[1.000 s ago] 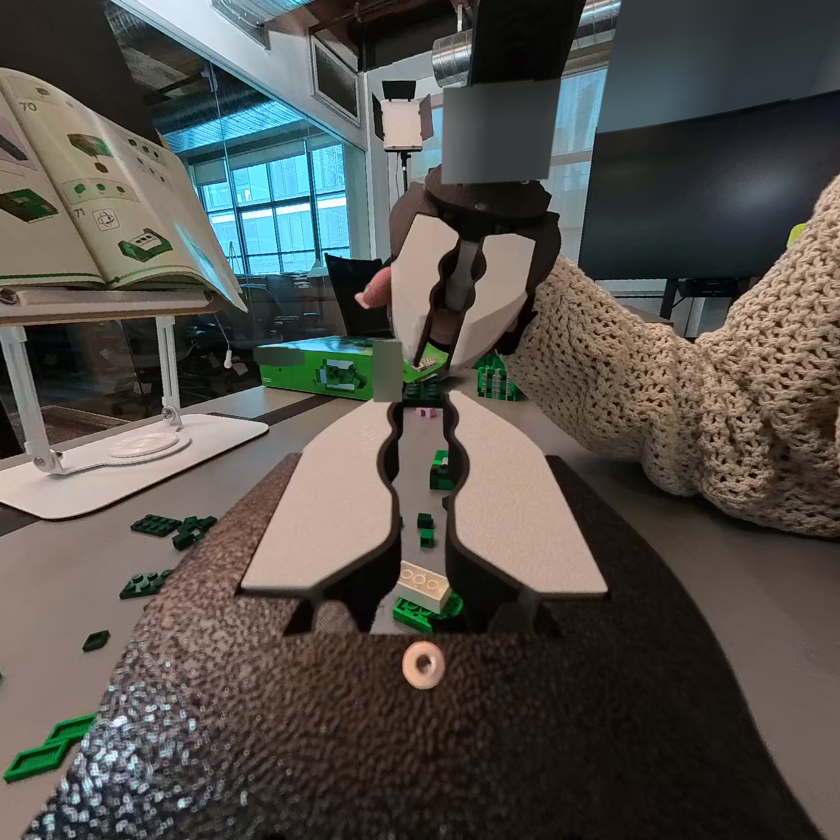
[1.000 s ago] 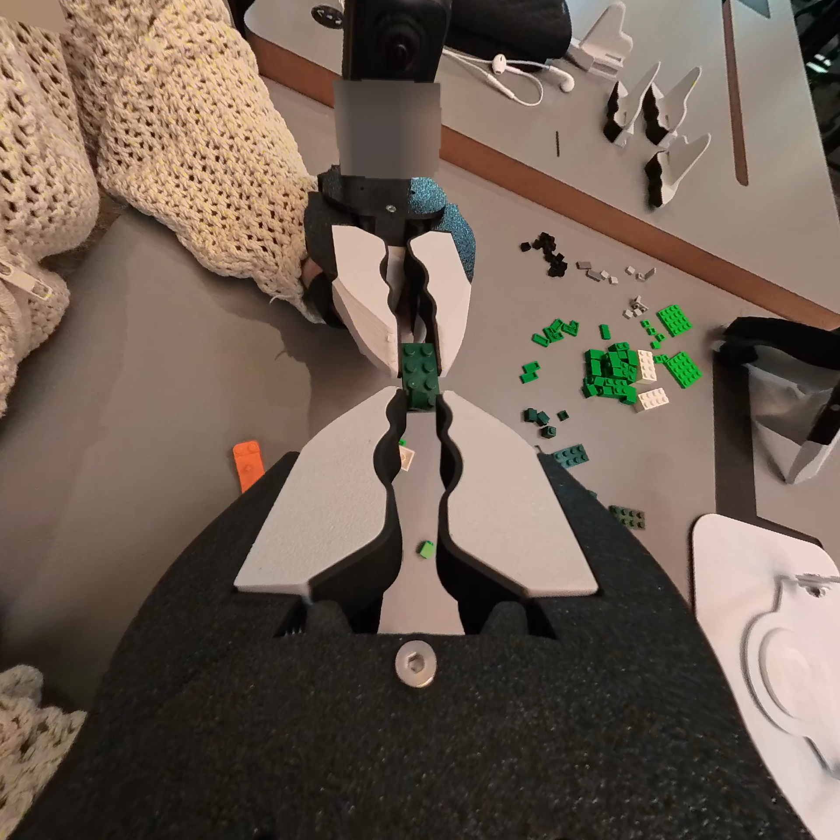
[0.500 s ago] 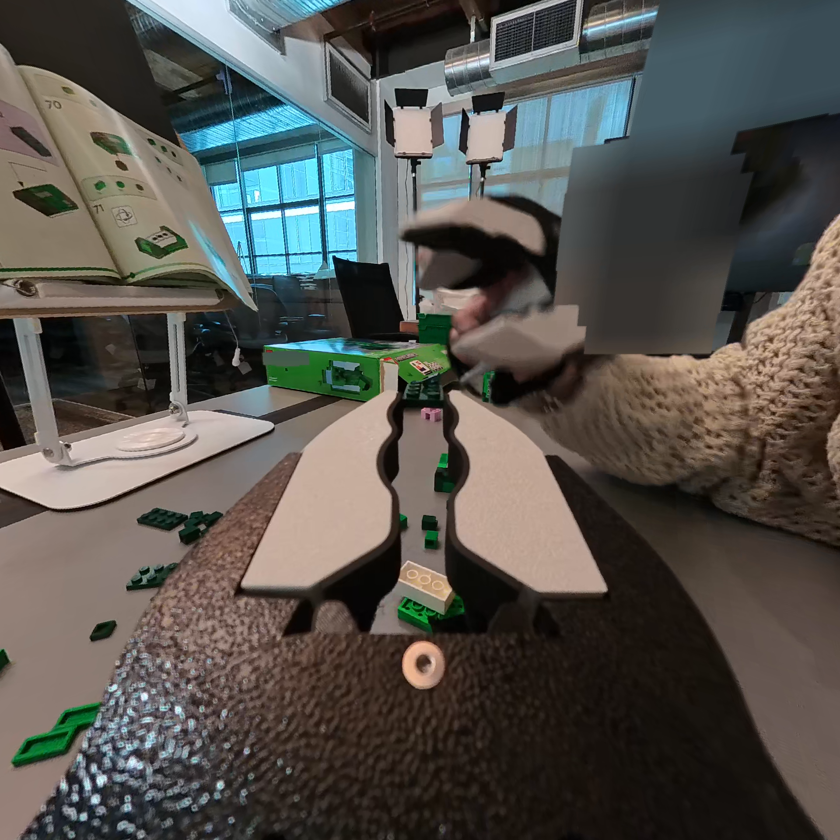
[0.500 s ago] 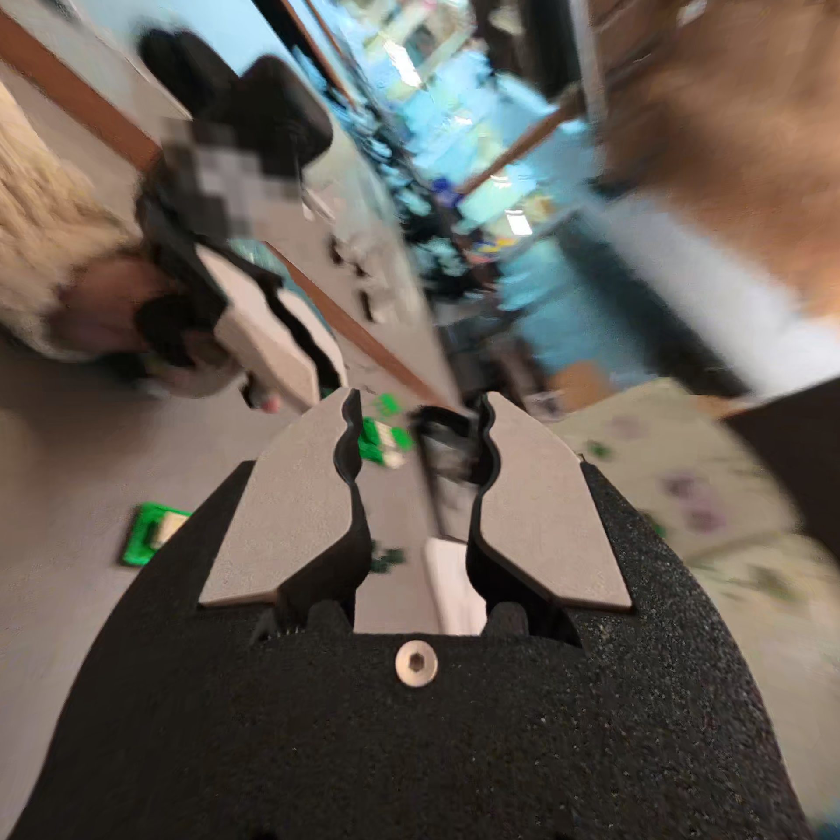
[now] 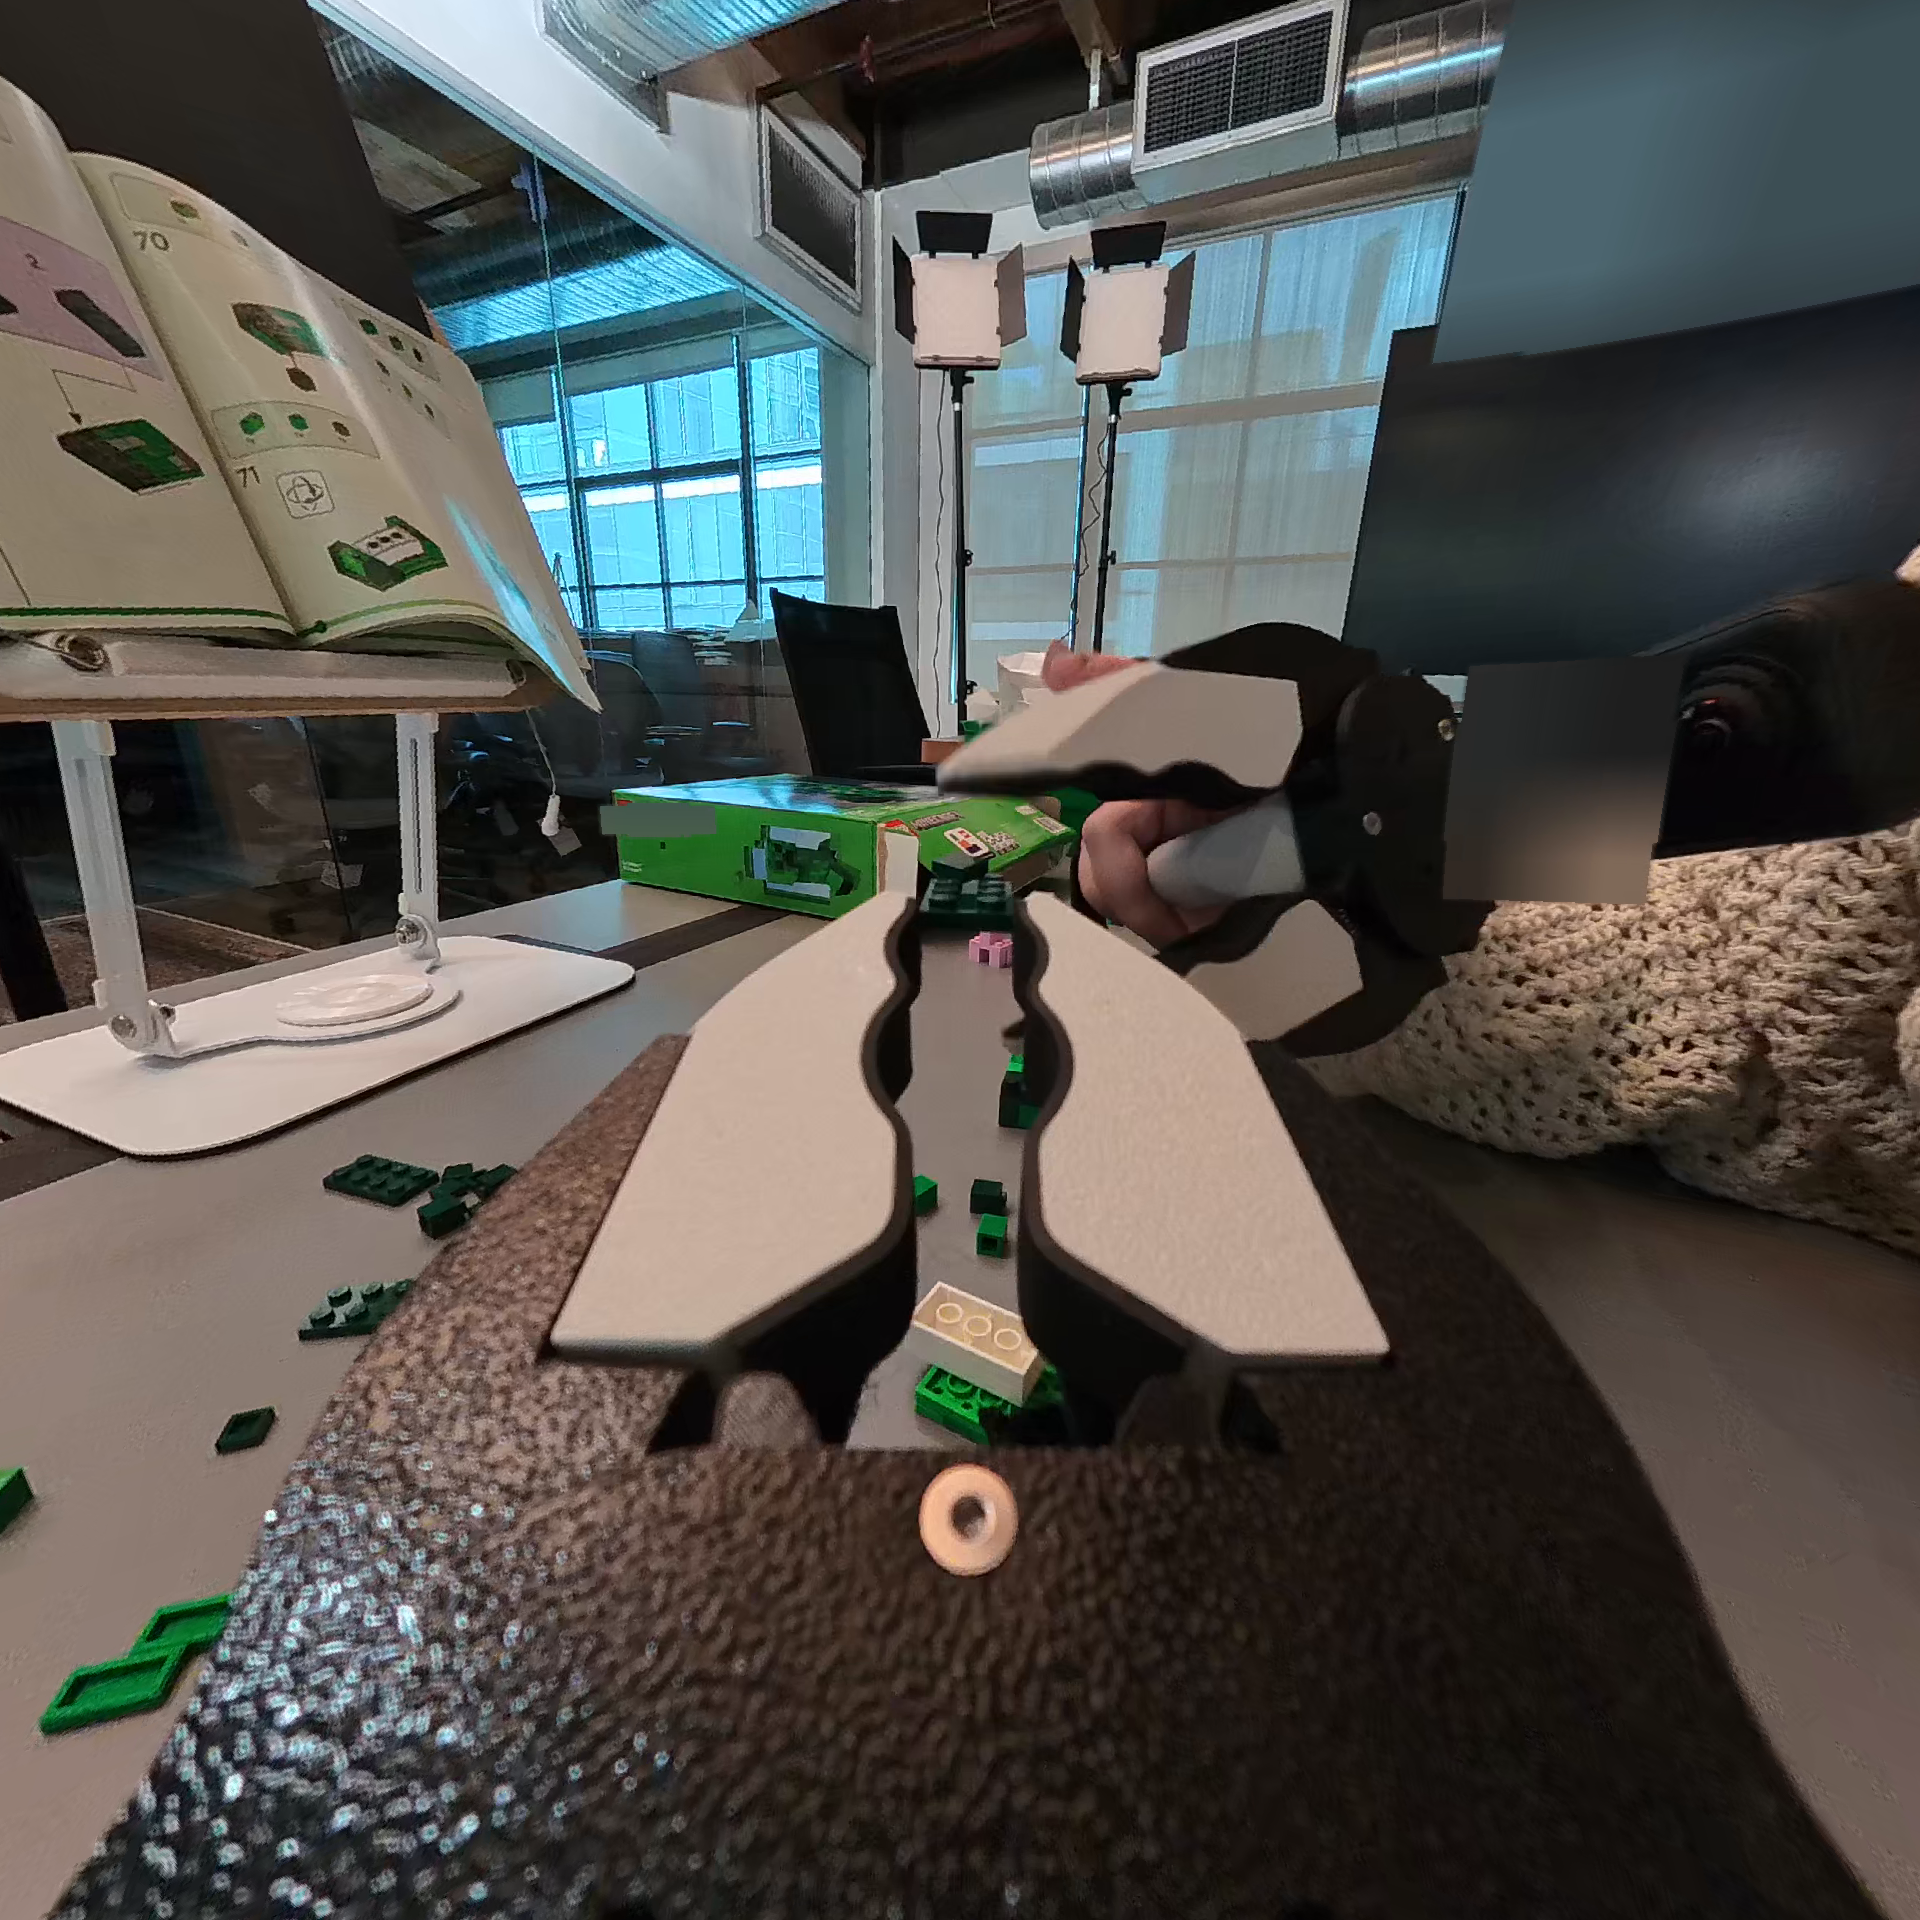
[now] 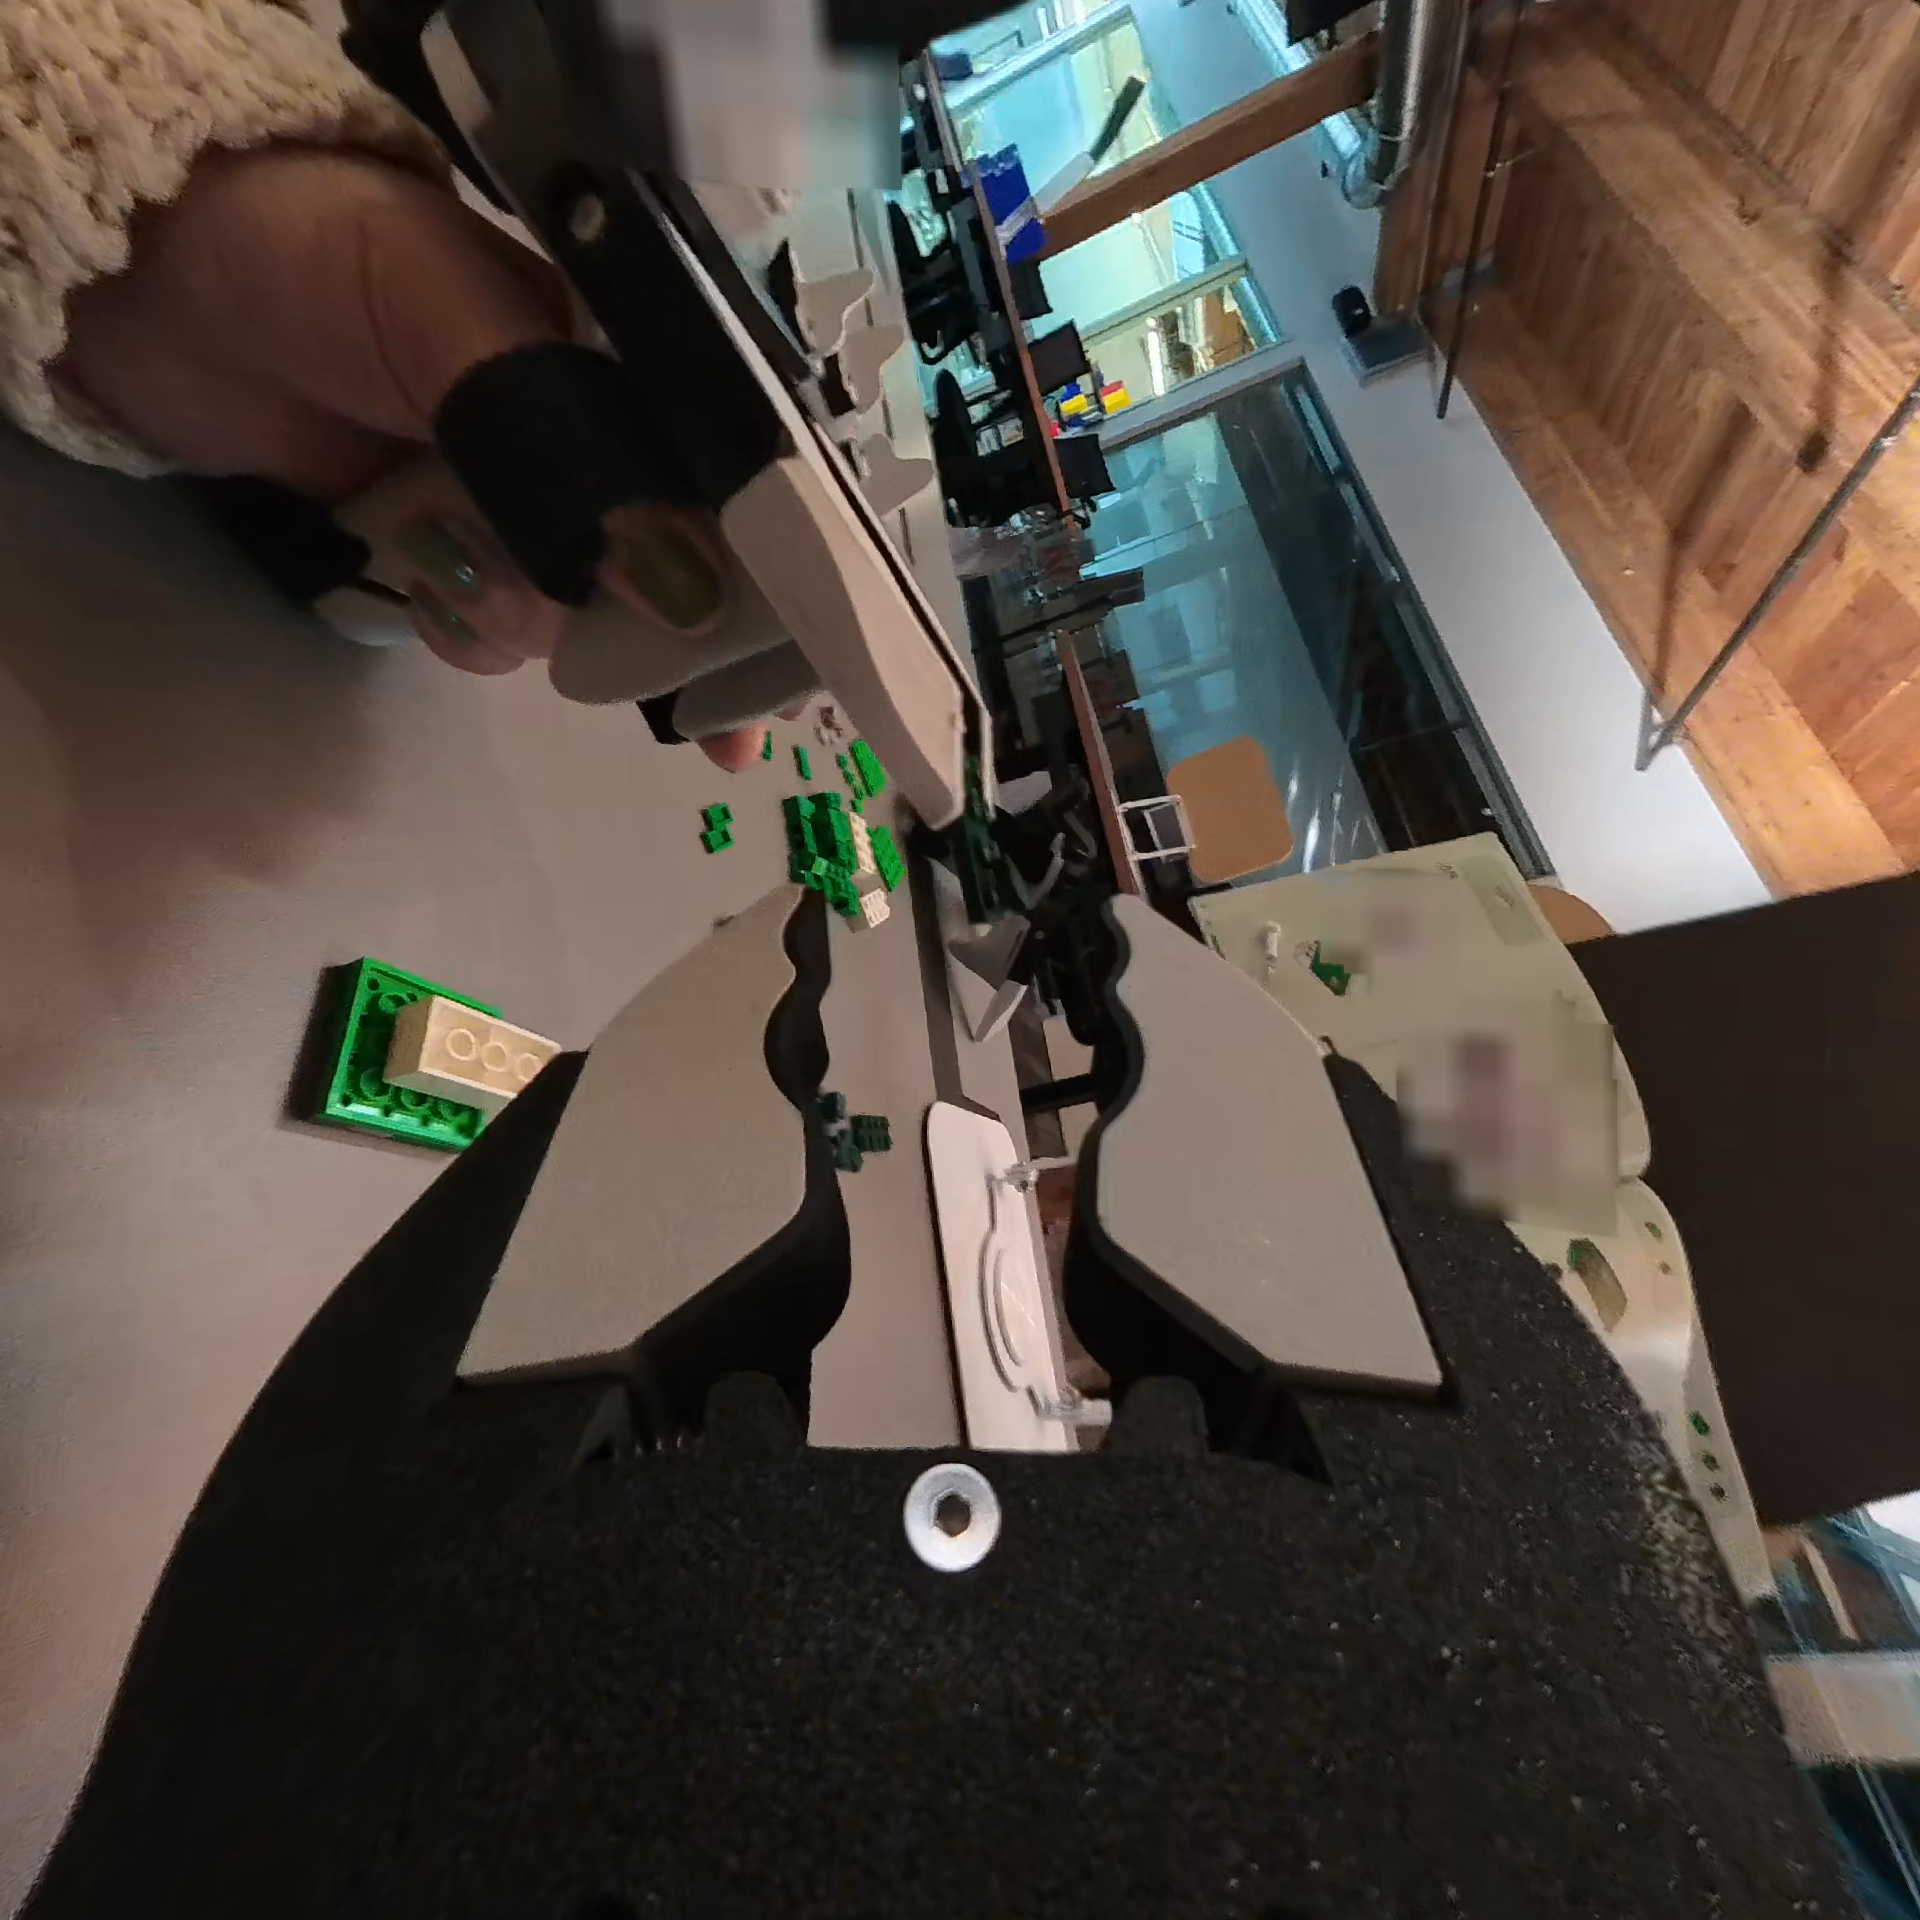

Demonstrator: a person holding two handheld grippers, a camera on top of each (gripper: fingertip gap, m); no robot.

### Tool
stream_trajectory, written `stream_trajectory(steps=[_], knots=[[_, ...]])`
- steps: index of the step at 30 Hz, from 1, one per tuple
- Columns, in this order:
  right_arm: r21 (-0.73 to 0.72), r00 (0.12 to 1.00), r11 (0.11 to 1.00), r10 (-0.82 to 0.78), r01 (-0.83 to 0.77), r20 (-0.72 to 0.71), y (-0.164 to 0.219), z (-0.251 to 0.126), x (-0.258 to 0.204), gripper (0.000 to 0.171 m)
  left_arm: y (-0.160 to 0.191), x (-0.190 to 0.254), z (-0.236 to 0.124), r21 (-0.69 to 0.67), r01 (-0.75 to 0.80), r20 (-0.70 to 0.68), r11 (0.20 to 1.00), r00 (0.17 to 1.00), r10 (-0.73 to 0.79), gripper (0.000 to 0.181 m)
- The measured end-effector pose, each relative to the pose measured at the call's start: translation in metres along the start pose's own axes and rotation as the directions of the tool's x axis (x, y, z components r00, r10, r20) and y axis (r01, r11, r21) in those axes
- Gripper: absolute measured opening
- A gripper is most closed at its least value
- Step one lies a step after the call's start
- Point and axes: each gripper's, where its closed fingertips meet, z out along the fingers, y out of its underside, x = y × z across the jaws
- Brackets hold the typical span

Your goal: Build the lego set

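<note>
My left gripper (image 5: 966, 914) is shut on a dark green brick (image 5: 971, 891) held at its fingertips above the grey table (image 5: 208, 1299). Below it on the table lies a white brick on a bright green plate (image 5: 977, 1351), which also shows in the right wrist view (image 6: 416, 1049). My right gripper (image 6: 956, 914) is open and empty, rolled onto its side. In the left wrist view the right gripper (image 5: 1055, 862) sits just right of the dark green brick, apart from it. The left gripper (image 6: 935, 790) shows at the upper left of the right wrist view.
An open instruction booklet (image 5: 208, 468) rests on a white stand (image 5: 312, 1039) at the left. A green set box (image 5: 790, 842) lies behind. Loose green pieces (image 5: 384, 1179) and a pink piece (image 5: 989, 948) lie on the table. A pile of green bricks (image 6: 831, 842) lies farther off. My left and right fingertips are right by each other.
The right gripper has let go of the dark green brick, opened, pulled back to the right and rolled onto its side. The left gripper still holds the brick and has hardly moved.
</note>
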Motion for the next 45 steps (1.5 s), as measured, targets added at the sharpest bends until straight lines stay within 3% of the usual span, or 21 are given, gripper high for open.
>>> stream_trajectory(steps=[5,8,10,12,14,20,28,45], knots=[[0.034,0.991,0.997,0.07,-0.075,0.111,0.0,-0.007,-0.006,0.046,-0.001,-0.002,-0.001,0.003,-0.001,0.007,1.0,1.0,0.001,0.016],[0.106,0.942,0.944,0.293,-0.312,0.164,0.001,-0.018,0.013,0.037,-0.001,-0.003,-0.001,0.005,0.002,0.011,1.0,1.0,-0.002,0.016],[0.127,0.83,0.834,0.495,-0.537,0.256,-0.004,-0.022,0.024,0.029,0.0,-0.002,-0.001,0.003,0.001,0.008,1.0,1.0,-0.001,0.016],[0.094,0.662,0.685,0.646,-0.722,0.381,-0.01,-0.023,0.029,0.021,0.0,-0.001,0.0,-0.002,-0.003,0.0,1.0,1.0,0.003,0.016],[0.003,0.54,0.599,0.719,-0.801,0.437,-0.009,-0.019,0.026,0.022,0.001,0.001,0.001,-0.007,-0.006,-0.009,1.0,1.0,0.006,0.016],[-0.172,0.493,0.626,0.73,-0.761,0.474,-0.006,-0.015,0.002,0.018,0.002,0.007,0.002,-0.012,0.004,-0.049,1.0,0.999,-0.005,0.016],[-0.175,0.489,0.63,0.724,-0.757,0.487,-0.006,-0.021,0.005,0.011,0.003,0.019,0.004,-0.012,0.023,-0.134,1.0,0.991,-0.025,0.016],[-0.221,0.463,0.643,0.71,-0.733,0.53,-0.005,-0.024,-0.005,0.008,0.005,0.026,0.004,-0.026,0.022,-0.18,0.999,0.983,-0.026,0.016]])
